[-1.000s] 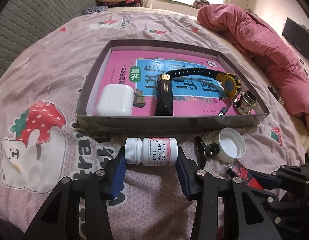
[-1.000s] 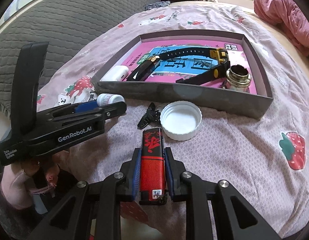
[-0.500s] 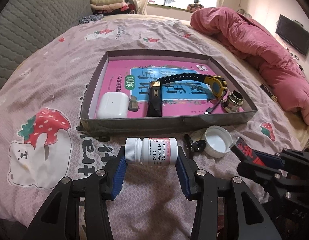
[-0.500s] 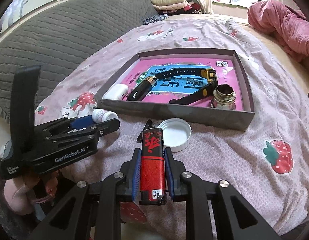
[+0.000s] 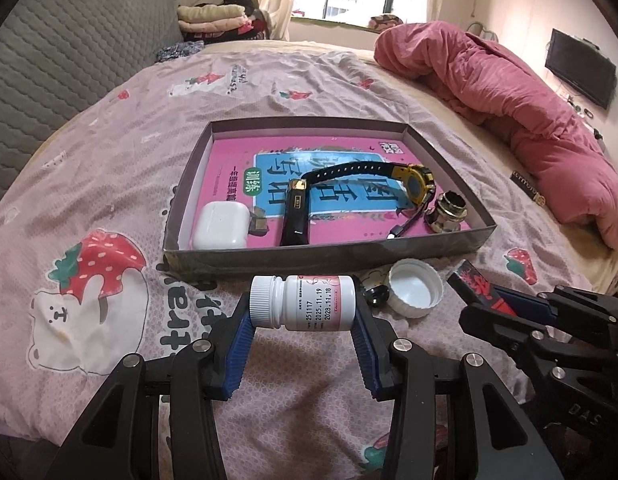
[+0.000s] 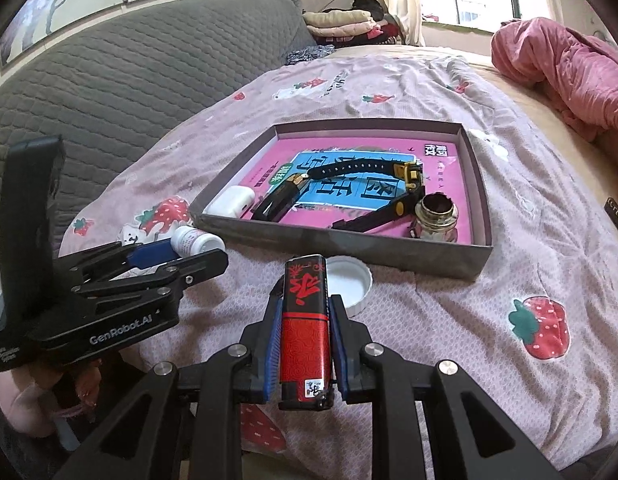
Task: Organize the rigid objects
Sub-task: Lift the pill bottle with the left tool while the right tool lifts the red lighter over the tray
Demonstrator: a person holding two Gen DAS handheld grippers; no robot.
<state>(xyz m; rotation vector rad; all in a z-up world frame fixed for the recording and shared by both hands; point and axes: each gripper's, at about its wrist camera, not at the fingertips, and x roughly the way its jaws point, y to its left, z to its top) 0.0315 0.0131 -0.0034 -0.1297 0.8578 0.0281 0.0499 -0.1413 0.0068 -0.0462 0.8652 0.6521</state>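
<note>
So both grippers are loaded right now. The left gripper is clamped on a little white pill bottle, bottle lying sideways between the blue pads, cap toward the left pad, held up above the bedspread just in front of the box. The right gripper is squeezed tight on a red and black lighter, which runs lengthwise along the fingers with its decorated end pointing forward, also up off the bed.

The box is a shallow grey cardboard tray sitting on the strawberry-print bedspread, with a pink book lying flat in the bottom. On top of the book: a white earbud case in the near left corner, a black lighter around the middle, a black and yellow watch toward the right, and a metal fitting in the near right corner.

Outside the box, right by its front wall, there's a white cap lying open side up on the bedspread, with a small black thing beside it that I can't make out. Pink blanket is bunched up on the far right of the bed
</note>
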